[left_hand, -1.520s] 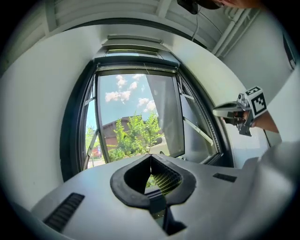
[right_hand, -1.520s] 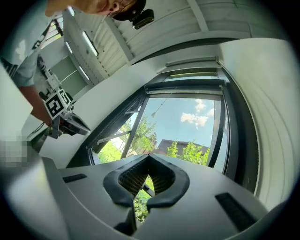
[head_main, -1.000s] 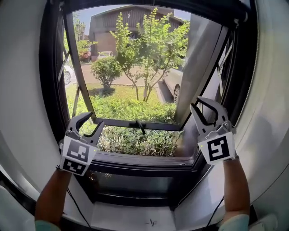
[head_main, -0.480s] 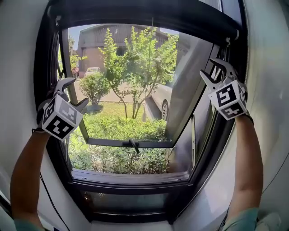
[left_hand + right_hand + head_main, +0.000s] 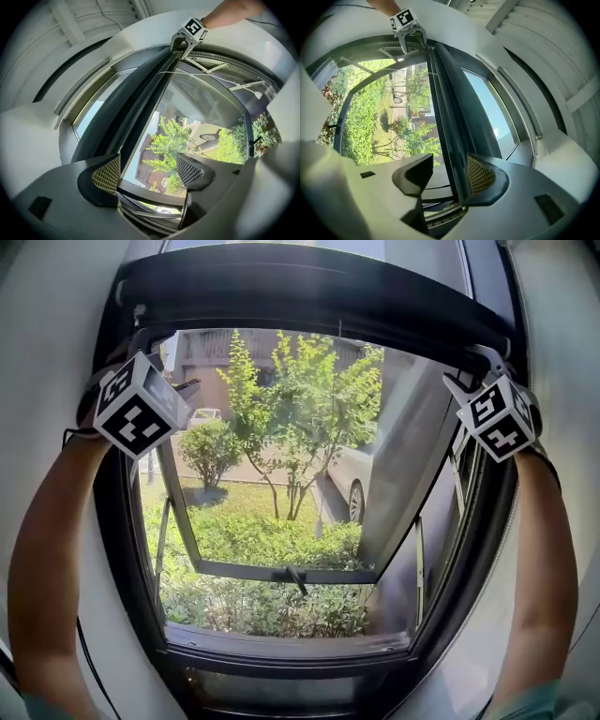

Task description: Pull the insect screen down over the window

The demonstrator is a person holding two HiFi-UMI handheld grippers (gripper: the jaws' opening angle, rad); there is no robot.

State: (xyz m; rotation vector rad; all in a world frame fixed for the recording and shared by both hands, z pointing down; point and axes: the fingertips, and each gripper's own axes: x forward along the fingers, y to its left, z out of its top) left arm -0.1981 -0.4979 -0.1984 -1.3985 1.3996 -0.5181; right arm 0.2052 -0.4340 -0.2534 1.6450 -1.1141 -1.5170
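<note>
Up at the top of the window (image 5: 281, 645), the insect screen (image 5: 319, 296) sits rolled up inside a long dark bar. It has not been pulled down, so the glass part is uncovered and swung open to a green garden (image 5: 272, 531) with small trees and a parked car (image 5: 352, 486).

Both arms reach up, one at each end of the bar. The left gripper (image 5: 180, 390) is at the left end and the right gripper (image 5: 469, 371) is at the right end.

From the left gripper view, the left gripper (image 5: 147, 171) has its jaws wide apart. They have just been opening and hold nothing. The dark bar (image 5: 136, 103) starts by one pad and runs off to the other gripper (image 5: 187, 37).

From the right gripper view, the right gripper (image 5: 450, 173) also has wide jaws that have just been opening. The bar (image 5: 454, 93) goes between them, close beside the mesh pad. Neither pad squeezes it.
</note>
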